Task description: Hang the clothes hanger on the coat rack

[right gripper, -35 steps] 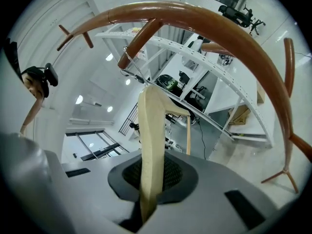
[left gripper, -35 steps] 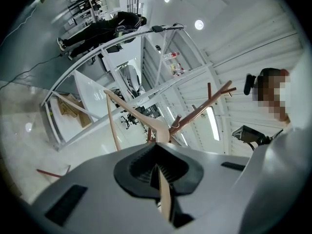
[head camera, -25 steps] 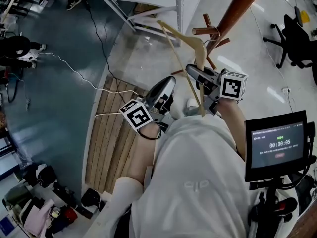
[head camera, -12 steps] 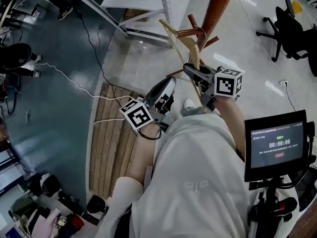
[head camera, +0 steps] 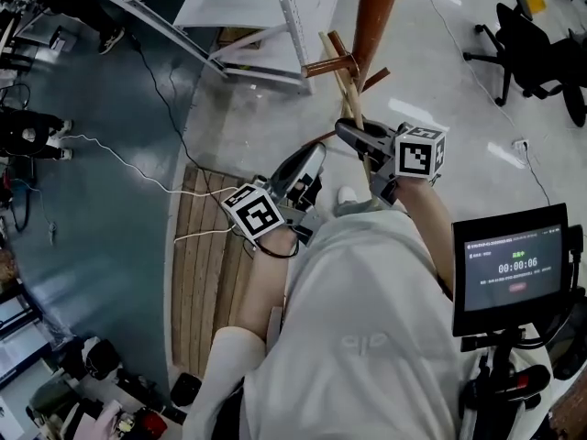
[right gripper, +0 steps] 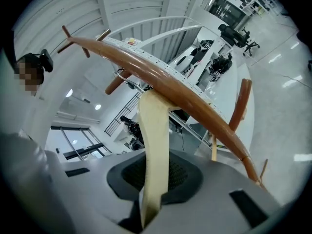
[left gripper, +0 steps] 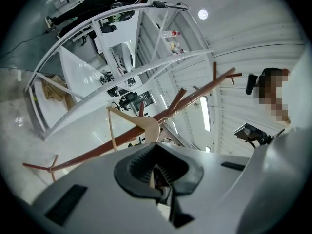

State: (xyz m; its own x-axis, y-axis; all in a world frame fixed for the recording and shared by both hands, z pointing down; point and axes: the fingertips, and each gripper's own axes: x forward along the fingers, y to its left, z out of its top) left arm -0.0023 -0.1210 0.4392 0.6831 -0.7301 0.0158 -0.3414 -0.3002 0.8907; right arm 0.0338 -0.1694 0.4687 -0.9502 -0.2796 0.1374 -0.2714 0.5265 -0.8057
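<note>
Since a second ago our hanger [head camera: 351, 99] has swung up from open floor to the rack [head camera: 376, 7]; it is not hung yet.
Our right gripper [head camera: 353, 136] clamps the hanger's arm, which rises ahead of its jaws across the pole [right gripper: 165, 79], beside a peg [head camera: 326, 64]. We see no hook seated, so we judge that hooking and releasing remain. Our left gripper [head camera: 312, 159], jaws together and empty, sits lower, to the right gripper's left.
</note>
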